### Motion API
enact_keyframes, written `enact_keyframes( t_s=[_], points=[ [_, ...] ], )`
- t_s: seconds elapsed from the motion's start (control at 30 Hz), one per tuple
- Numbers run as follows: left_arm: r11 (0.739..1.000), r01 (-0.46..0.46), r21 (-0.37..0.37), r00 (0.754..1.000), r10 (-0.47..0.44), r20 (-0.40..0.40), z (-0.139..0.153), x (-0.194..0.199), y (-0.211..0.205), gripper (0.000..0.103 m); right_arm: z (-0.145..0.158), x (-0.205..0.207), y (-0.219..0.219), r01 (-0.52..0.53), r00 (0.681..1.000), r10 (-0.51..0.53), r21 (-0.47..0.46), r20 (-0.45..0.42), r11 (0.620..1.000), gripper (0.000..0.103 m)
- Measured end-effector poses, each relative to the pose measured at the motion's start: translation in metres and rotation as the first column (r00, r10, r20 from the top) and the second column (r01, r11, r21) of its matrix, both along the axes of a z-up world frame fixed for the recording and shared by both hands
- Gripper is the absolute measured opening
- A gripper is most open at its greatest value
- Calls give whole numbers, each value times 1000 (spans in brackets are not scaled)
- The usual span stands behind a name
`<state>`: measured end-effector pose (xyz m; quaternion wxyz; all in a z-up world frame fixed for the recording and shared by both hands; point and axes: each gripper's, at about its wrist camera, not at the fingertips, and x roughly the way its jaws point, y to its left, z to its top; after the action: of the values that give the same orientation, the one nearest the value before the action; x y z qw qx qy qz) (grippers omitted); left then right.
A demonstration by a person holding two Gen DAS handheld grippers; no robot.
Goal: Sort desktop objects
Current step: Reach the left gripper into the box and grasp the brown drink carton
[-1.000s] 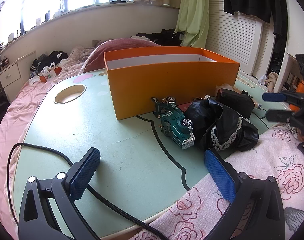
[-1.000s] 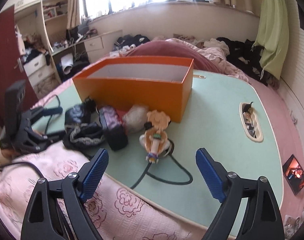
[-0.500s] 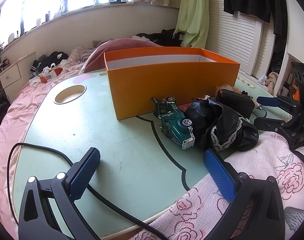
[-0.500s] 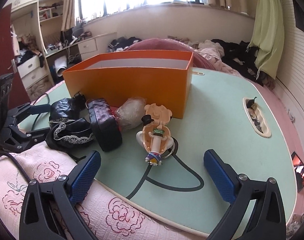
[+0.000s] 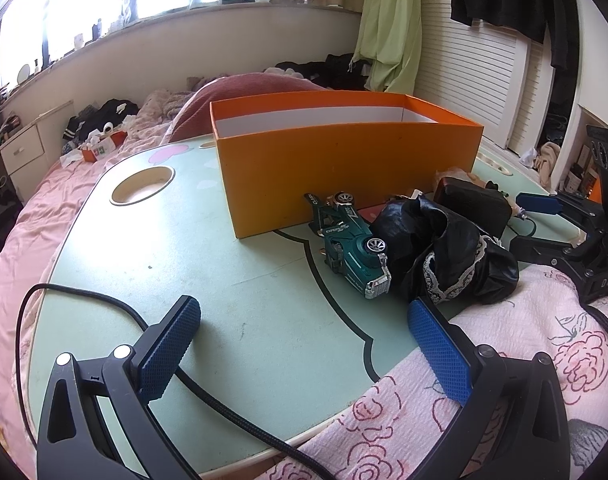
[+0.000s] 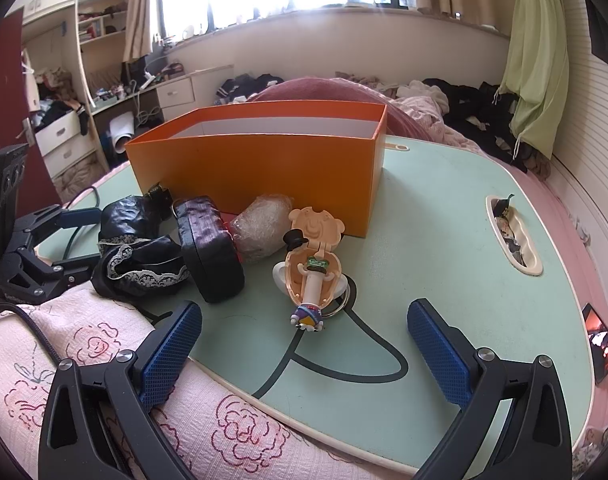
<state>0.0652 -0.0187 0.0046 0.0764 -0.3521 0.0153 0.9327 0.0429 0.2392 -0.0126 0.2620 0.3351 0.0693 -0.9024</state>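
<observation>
Left gripper [image 5: 304, 344] spread wide, nothing between pads, hovering over pale green table [image 5: 232, 280]. Orange box [image 5: 344, 160] stands beyond, top open. Green toy truck [image 5: 350, 246] lies on its side against box front, black lace-trimmed cloth [image 5: 448, 256] touching it (dark case behind cloth).

Right gripper [image 6: 304, 344] jaws just been opening, now fully apart, nothing between them. Peach pig keychain toy [image 6: 312, 264] lies on table just ahead, near box corner. Clear plastic bundle [image 6: 260, 228] between toy and dark case [image 6: 210, 248].
</observation>
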Motion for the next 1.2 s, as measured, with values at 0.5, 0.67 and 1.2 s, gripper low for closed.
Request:
enact_keyframes(
  t_s=[0.5, 0.67, 1.2],
  points=[
    [983, 38, 178, 998, -28, -55, 77, -4, -14, 103, 0, 1, 1, 0, 1000, 0, -1, 0, 1000, 103],
    [980, 72, 183, 996, -80, 37, 120, -55, 12, 103, 0, 1, 2, 1, 1000, -1, -1, -1, 1000, 103],
    [969, 48, 242, 887, -153, 435, 57, -217, 94, 81, 1, 2, 4, 1, 1000, -1, -2, -1, 1000, 103]
  ],
)
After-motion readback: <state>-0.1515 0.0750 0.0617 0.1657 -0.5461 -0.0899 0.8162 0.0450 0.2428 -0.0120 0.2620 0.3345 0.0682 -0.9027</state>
